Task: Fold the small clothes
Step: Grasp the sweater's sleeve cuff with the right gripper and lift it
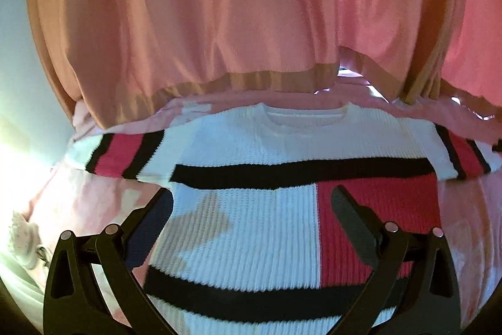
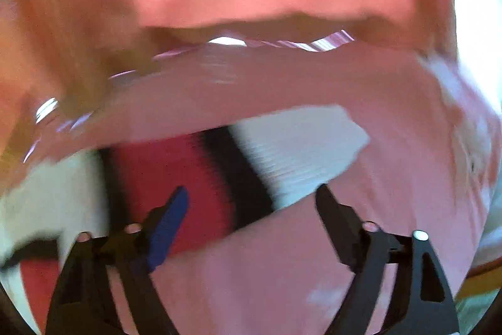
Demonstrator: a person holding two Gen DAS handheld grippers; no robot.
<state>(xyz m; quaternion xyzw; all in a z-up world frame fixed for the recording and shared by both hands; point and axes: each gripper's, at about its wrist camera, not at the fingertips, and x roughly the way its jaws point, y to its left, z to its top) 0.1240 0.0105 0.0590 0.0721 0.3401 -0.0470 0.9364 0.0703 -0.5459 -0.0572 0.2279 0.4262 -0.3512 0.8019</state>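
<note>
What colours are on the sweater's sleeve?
The sleeve is white with a red band between black stripes; sharpest in the left wrist view.

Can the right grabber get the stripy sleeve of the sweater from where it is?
Probably yes. The right gripper is open, and the sleeve lies flat on the pink cloth just ahead of its fingertips, with nothing covering it. The picture is blurry, though.

Black tongs (image 1: 251, 203), silver screws, one blue-padded finger (image 2: 169, 225).

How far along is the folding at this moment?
Done: the white knit sweater with black and red stripes lies spread flat on the pink bedcover. In hand: nothing; the left gripper and right gripper are both open above it. Left: every fold.
</note>
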